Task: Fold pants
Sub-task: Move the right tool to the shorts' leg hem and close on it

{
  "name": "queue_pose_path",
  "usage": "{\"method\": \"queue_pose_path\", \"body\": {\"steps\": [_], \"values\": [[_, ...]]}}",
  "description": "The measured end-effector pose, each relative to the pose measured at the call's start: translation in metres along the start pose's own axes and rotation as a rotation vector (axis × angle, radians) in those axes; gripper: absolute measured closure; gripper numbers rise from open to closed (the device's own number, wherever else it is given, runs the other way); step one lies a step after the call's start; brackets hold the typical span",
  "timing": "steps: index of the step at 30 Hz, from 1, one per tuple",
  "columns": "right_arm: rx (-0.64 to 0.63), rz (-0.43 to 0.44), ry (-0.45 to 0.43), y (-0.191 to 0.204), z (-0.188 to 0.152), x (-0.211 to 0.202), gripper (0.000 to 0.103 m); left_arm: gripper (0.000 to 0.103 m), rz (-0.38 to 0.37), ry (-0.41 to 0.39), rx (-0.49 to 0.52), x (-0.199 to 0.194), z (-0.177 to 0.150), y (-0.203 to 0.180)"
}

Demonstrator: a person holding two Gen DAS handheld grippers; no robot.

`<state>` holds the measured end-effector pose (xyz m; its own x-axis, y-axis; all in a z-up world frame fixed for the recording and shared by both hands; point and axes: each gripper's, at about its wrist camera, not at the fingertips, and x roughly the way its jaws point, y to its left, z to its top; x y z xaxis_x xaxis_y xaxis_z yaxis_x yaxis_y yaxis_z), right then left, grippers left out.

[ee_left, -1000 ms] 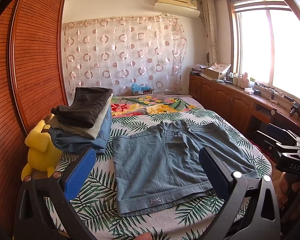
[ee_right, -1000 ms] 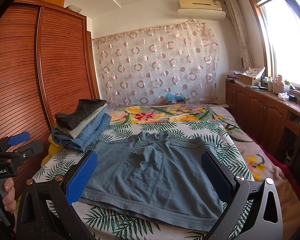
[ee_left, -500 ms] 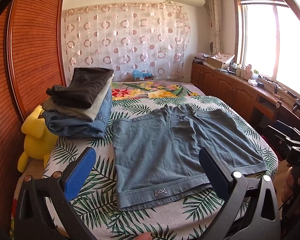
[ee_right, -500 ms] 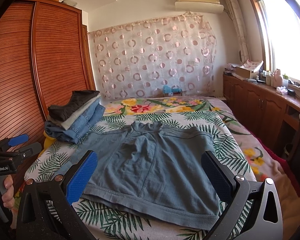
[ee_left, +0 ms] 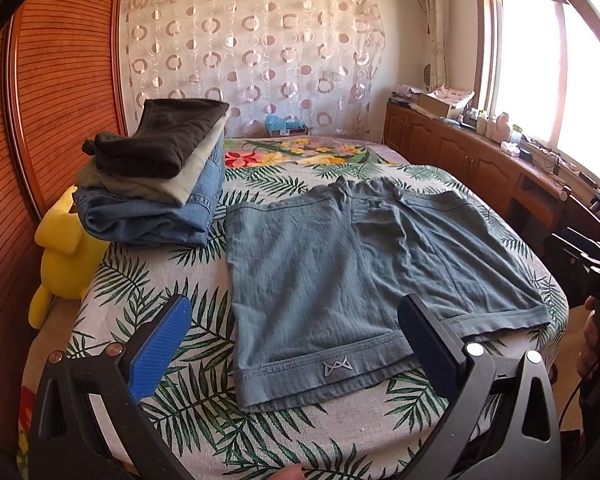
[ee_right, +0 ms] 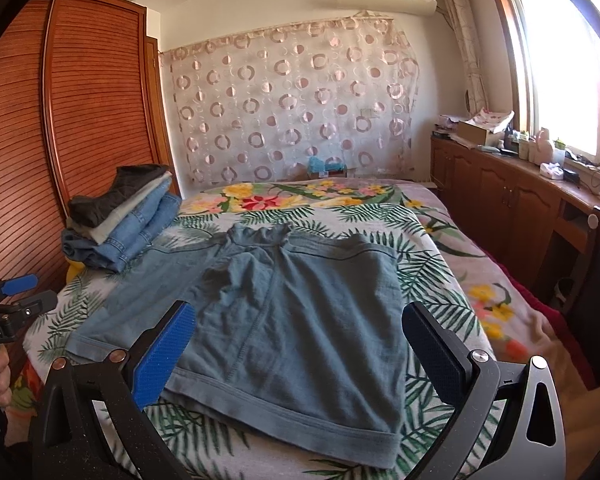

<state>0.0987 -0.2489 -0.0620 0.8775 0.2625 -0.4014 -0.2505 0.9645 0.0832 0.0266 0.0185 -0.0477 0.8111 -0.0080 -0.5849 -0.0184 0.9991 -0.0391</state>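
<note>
Blue-grey shorts [ee_left: 340, 276] lie spread flat on the leaf-print bedspread [ee_left: 160, 280], waistband far, leg hems toward me; they also show in the right wrist view [ee_right: 292, 308]. My left gripper [ee_left: 292, 328] is open and empty, hovering above the near hem of the left leg. My right gripper [ee_right: 300, 336] is open and empty, hovering above the right leg near its hem. The left gripper also shows at the left edge of the right wrist view [ee_right: 12, 300].
A stack of folded pants [ee_left: 160, 176] sits on the bed's far left, also seen in the right wrist view [ee_right: 120, 220]. A yellow plush toy [ee_left: 64, 252] sits by the wooden wardrobe [ee_left: 52, 80]. Wooden cabinets [ee_right: 520, 200] line the right wall under the window.
Both grippers have moved forward and tilted down toward the shorts, which now appear closer. Both stay open. The shorts have not moved.
</note>
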Motion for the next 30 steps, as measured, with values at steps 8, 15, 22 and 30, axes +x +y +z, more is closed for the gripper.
{"method": "queue_pose_path", "body": {"steps": [8,15,22,30], "values": [[-0.005,-0.032,0.091,-0.016,-0.001,0.013,0.01,0.0,0.007,0.08,0.007,0.026,-0.016,0.009],[0.004,-0.043,0.152,-0.032,0.021,0.026,0.027,0.0,0.004,0.126,0.002,0.038,-0.023,0.015],[0.019,-0.036,0.218,-0.042,0.046,0.059,0.055,0.0,-0.021,0.181,-0.011,0.056,-0.031,0.021],[0.058,-0.042,0.303,-0.055,0.074,0.104,0.067,0.0,-0.02,0.219,-0.016,0.065,-0.038,0.029]]}}
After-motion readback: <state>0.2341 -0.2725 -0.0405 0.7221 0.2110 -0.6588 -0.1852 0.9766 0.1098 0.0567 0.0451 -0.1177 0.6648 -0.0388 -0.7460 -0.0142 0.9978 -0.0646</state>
